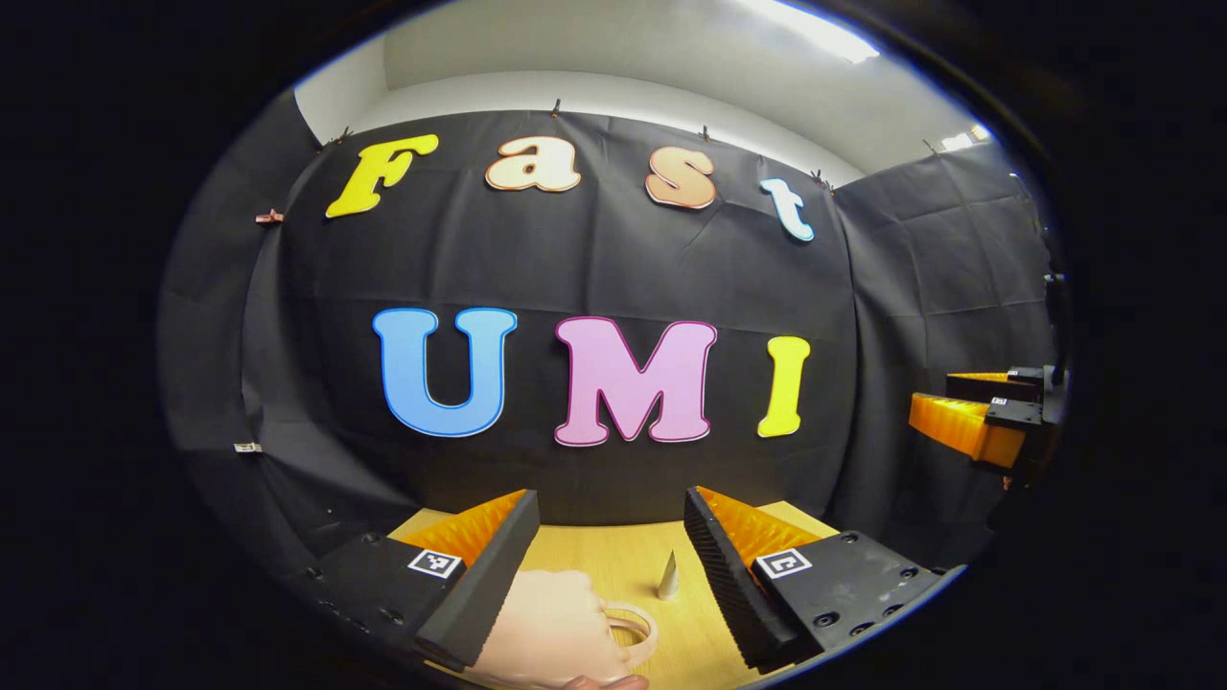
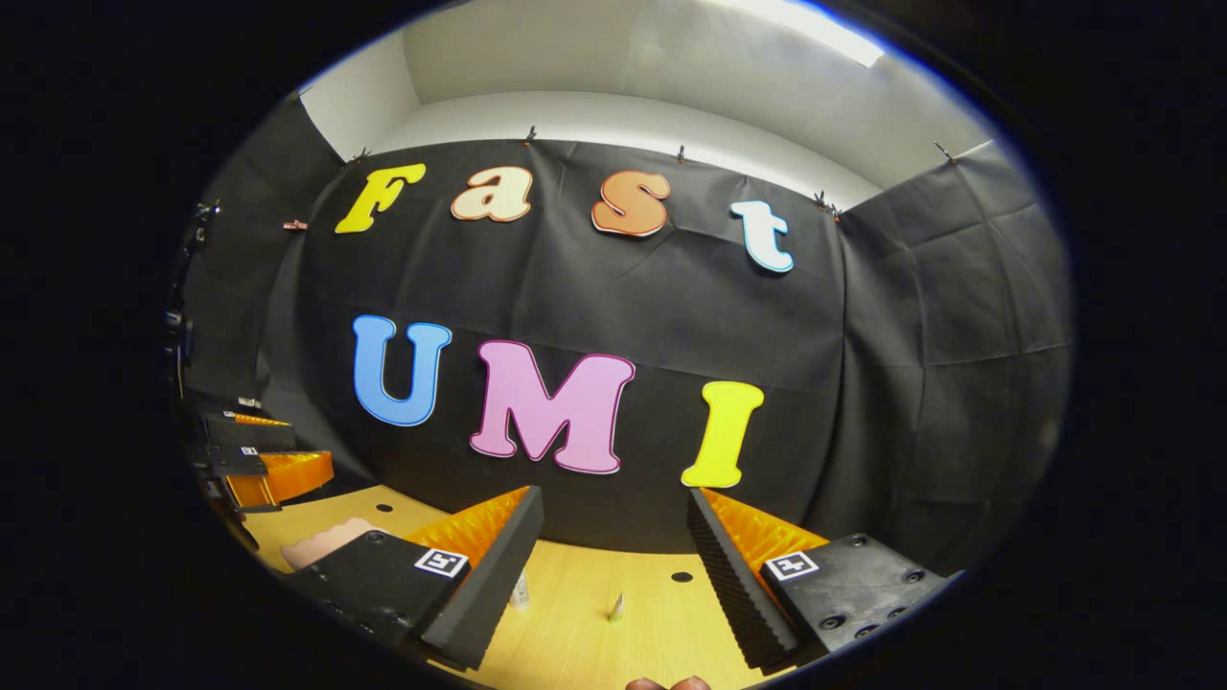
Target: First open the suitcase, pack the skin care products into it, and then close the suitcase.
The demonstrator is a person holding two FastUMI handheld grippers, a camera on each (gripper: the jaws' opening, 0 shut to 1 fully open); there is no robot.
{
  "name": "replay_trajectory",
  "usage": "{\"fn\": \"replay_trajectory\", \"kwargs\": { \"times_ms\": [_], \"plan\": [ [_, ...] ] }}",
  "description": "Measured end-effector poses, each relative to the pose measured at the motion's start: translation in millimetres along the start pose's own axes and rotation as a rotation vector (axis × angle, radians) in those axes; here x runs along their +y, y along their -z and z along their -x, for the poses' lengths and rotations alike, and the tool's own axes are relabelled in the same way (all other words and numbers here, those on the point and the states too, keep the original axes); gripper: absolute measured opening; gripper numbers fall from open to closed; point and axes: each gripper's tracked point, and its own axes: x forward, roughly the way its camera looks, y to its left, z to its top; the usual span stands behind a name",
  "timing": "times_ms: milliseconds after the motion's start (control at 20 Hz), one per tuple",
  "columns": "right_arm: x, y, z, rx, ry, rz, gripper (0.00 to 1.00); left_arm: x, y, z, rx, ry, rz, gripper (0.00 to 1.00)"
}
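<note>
A pale pink suitcase [image 1: 551,628] with a loop handle lies on the wooden table [image 1: 623,556], low between the fingers of my left gripper [image 1: 612,503], which is open and empty above it. Just to its right a white pointed cap of a skin care product [image 1: 668,577] stands up. In the right gripper view, my right gripper [image 2: 613,496] is open and empty, with two small product tops [image 2: 520,589] [image 2: 616,606] below it on the table [image 2: 575,632]. The suitcase [image 2: 321,543] lies at the far left there, partly hidden by the left finger.
Black cloth walls close off the back and both sides. The right gripper [image 1: 930,395] hangs at the far right of the left gripper view; the left gripper [image 2: 312,448] hangs at the far left of the right gripper view. A small dark hole [image 2: 682,577] marks the tabletop.
</note>
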Motion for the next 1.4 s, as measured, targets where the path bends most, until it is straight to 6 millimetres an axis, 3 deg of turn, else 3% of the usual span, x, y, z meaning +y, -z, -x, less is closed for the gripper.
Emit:
{"fn": "replay_trajectory", "kwargs": {
  "times_ms": [100, 250, 400, 750, 1050, 1250, 1400],
  "plan": [
    [-1, 3, 1, 0.013, 0.013, 0.001, 0.98, -13, 13, -8, 0.042, 0.056, 0.028, 0.95],
    [-7, 9, 4, 0.032, 0.037, 0.003, 0.96, -38, 59, -17, 0.194, 0.175, 0.100, 0.96],
    [-12, 15, 9, 0.033, 0.040, -0.022, 0.96, -37, 97, -32, 0.322, 0.162, 0.119, 0.96],
    [-56, 60, -1, 0.089, 0.081, -0.023, 0.98, -66, 226, -74, 0.810, 0.117, 0.228, 0.96],
    [-102, 103, -23, 0.171, 0.074, -0.066, 0.96, -78, 329, -101, 1.184, 0.013, 0.161, 0.97],
    [-135, 133, -36, 0.227, 0.083, -0.031, 0.96, -70, 365, -106, 1.288, -0.086, 0.182, 0.97],
    [-142, 147, -50, 0.253, 0.055, -0.053, 0.96, -63, 382, -117, 1.304, -0.114, 0.178, 0.92]
  ]
}}
